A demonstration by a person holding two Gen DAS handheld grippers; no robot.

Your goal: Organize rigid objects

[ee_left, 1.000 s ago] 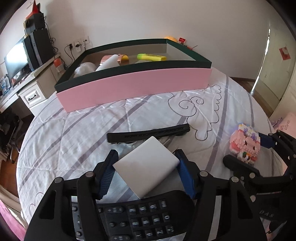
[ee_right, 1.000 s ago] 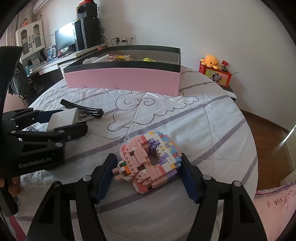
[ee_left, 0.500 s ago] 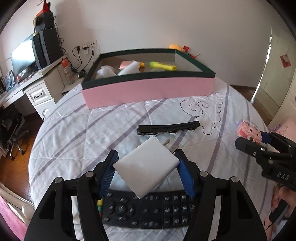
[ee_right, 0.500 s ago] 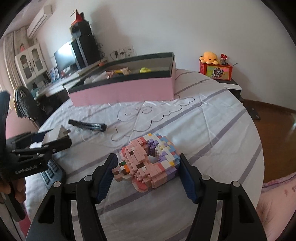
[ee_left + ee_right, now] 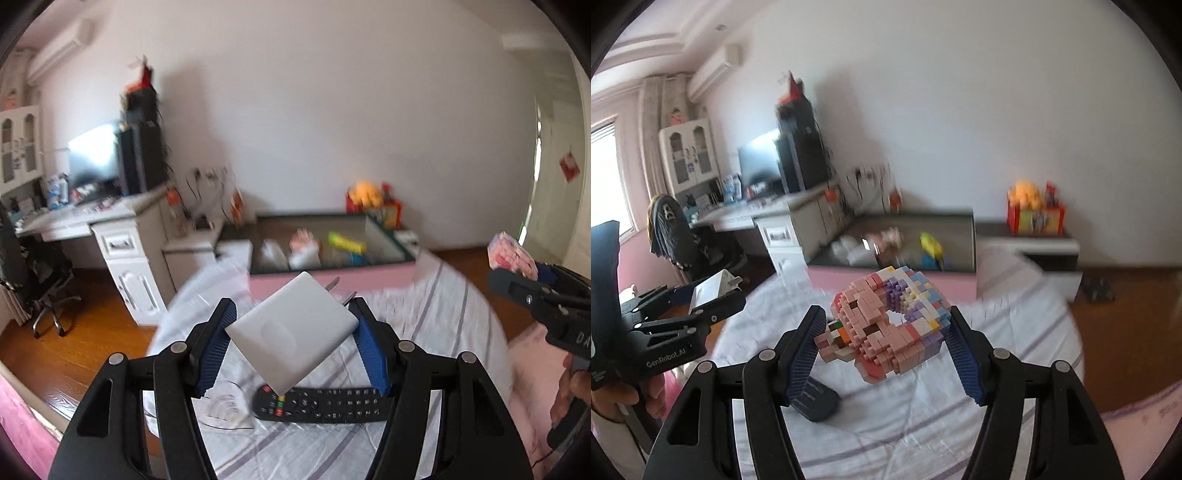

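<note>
surface: round bed in white striped quilt (image 5: 443, 332), edge falls to wood floor at left
bin: pink-walled dark-rimmed open box (image 5: 328, 254) at far edge
left gripper (image 5: 293, 341): clamping white square plug charger (image 5: 295, 332), raised above black remote (image 5: 321, 404)
right gripper (image 5: 888, 334): clamping pastel brick-built donut (image 5: 890, 321), held clear of quilt

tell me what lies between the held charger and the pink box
In the left wrist view, only bare striped bedspread lies between the charger in the left gripper and the box. The remote is nearer the camera, below the charger.
</note>
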